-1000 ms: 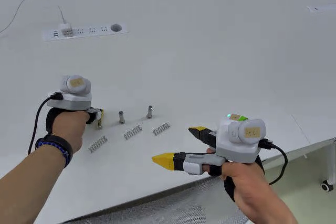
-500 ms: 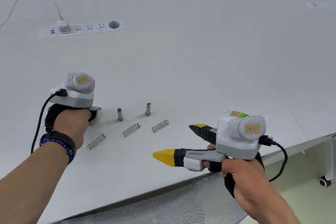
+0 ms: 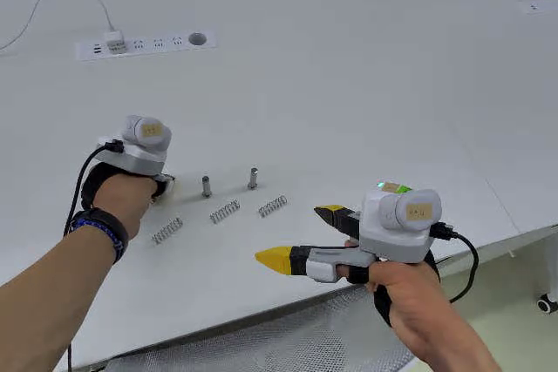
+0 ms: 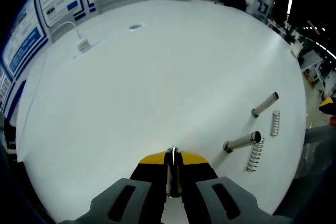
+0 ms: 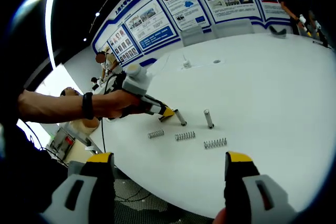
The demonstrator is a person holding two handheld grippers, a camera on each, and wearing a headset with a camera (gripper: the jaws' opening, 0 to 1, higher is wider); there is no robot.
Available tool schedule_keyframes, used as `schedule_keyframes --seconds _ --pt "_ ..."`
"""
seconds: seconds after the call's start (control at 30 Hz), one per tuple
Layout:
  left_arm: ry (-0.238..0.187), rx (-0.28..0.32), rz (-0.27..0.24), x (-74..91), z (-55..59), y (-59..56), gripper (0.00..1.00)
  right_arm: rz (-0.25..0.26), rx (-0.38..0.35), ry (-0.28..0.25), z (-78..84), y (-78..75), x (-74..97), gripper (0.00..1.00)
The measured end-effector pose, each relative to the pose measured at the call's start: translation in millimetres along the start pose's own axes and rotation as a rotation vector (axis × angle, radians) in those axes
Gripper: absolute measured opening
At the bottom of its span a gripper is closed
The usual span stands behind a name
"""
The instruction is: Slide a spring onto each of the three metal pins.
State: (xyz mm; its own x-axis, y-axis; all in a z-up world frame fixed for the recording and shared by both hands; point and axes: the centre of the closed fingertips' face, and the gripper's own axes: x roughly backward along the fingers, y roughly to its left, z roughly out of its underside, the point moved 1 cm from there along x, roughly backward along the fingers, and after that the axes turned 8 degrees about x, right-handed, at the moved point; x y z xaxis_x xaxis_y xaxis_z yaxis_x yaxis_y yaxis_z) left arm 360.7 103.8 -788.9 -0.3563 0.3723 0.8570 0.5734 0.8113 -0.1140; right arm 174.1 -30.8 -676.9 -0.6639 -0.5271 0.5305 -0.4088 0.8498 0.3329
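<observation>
Left gripper view showed the left gripper (image 4: pixel 172 157) with its jaws shut tight on the first pin (image 4: pixel 172 174), which ran along the gap between the yellow tips. I could not tell whether it had left the table (image 3: pixel 366 111). Head view placed that pin just left of the middle pin (image 3: pixel 207 186). The third pin (image 3: pixel 254 178) was just to the right of the middle pin, and both stood free. The left spring (image 3: pixel 166 230), middle spring (image 3: pixel 225 211) and right spring (image 3: pixel 273 206) lay flat in a row just in front of the middle pin, none on a pin yet. The right gripper (image 3: pixel 302 235) hovered well in front and to the right of the middle pin, jaws wide apart and empty. I judged the step would go best if the right gripper pinched one spring lightly near its end, so the coils were not crushed, and lined its bore up with the held pin's tip before pushing.
</observation>
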Motion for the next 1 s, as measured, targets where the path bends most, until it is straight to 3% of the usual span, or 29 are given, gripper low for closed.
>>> schedule_keyframes --seconds 0.23,0.5,0.73,1.0 --pt "-0.058 0.116 0.012 6.6 3.1 1.5 0.07 0.013 -0.010 -0.001 1.5 -2.8 3.7 0.88" --pt "-0.113 0.156 0.010 23.9 0.1 8.4 0.07 -0.003 -0.012 0.008 1.2 1.2 -1.4 0.87" --pt "-0.139 0.210 0.014 33.6 5.4 13.1 0.07 -0.013 -0.003 0.014 1.3 4.2 -2.6 0.87" --pt "-0.161 0.220 0.010 44.4 6.6 14.1 0.07 -0.009 -0.005 0.015 1.8 3.3 -1.6 0.87"
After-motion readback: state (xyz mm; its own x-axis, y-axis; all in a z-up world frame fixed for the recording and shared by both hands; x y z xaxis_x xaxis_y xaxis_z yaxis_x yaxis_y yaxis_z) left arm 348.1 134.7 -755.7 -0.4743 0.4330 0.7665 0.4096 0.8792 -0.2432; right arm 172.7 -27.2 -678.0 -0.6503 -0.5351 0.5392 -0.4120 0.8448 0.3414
